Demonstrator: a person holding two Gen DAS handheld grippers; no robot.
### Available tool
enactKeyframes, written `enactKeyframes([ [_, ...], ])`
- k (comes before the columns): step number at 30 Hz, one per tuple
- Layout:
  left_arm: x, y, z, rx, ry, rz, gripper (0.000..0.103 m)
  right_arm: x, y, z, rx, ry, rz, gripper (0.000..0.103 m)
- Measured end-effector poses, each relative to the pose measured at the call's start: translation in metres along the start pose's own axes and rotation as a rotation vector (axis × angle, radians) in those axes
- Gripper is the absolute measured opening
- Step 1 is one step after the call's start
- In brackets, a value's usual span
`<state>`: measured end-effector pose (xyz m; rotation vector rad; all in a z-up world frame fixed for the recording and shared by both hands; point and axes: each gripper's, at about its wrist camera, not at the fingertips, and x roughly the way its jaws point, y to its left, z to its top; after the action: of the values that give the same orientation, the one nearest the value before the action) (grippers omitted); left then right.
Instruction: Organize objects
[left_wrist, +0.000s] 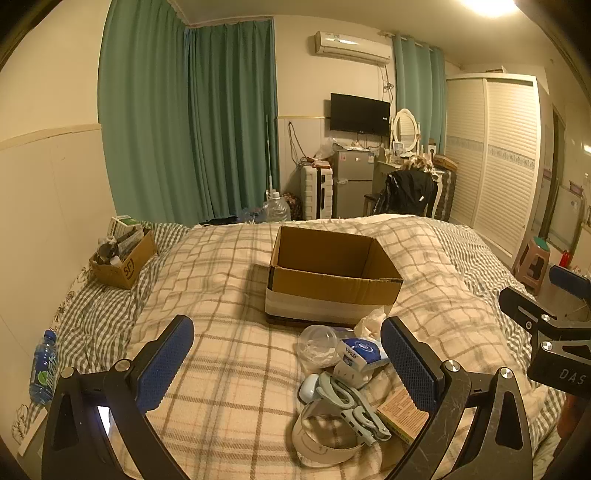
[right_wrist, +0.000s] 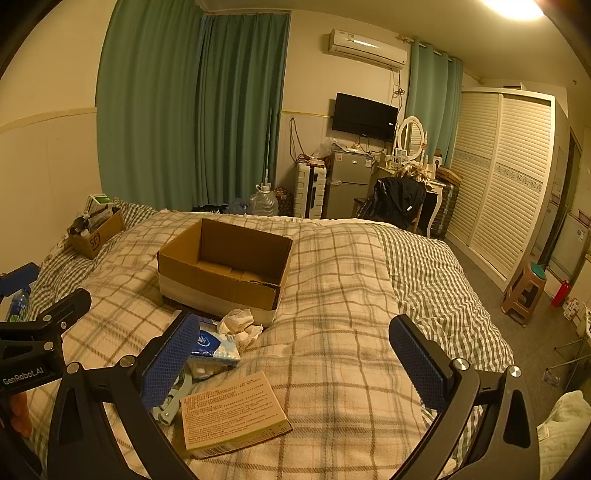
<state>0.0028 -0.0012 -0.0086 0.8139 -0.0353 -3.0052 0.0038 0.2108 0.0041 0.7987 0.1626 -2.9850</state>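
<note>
An open, empty cardboard box (left_wrist: 328, 269) sits on the plaid bed; it also shows in the right wrist view (right_wrist: 221, 269). In front of it lies a pile: a clear plastic cup (left_wrist: 317, 345), a blue tissue pack (left_wrist: 360, 352), crumpled tissue (right_wrist: 240, 325), grey-green scissors (left_wrist: 351, 406), a tape roll (left_wrist: 325, 439) and a flat tan box (right_wrist: 232, 413). My left gripper (left_wrist: 288, 365) is open and empty, hovering over the pile. My right gripper (right_wrist: 295, 362) is open and empty, above the tan box.
A smaller cardboard box (left_wrist: 122, 258) full of items sits at the bed's far left. A water bottle (left_wrist: 42, 369) lies by the left wall. The wardrobe (right_wrist: 506, 173), a stool (right_wrist: 524, 291), a fridge and a desk stand beyond the bed.
</note>
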Motion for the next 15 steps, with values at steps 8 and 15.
enactKeyframes([
  [8, 0.0009, 0.0001, 0.0003, 0.003, -0.002, -0.003, 0.103, -0.0018, 0.0003, -0.0007, -0.005, -0.005, 0.001, 0.103],
  [15, 0.0012, -0.0009, -0.0005, 0.004, -0.001, -0.004, 0.103, -0.0021, 0.0001, -0.0006, -0.009, -0.006, 0.002, 0.103],
])
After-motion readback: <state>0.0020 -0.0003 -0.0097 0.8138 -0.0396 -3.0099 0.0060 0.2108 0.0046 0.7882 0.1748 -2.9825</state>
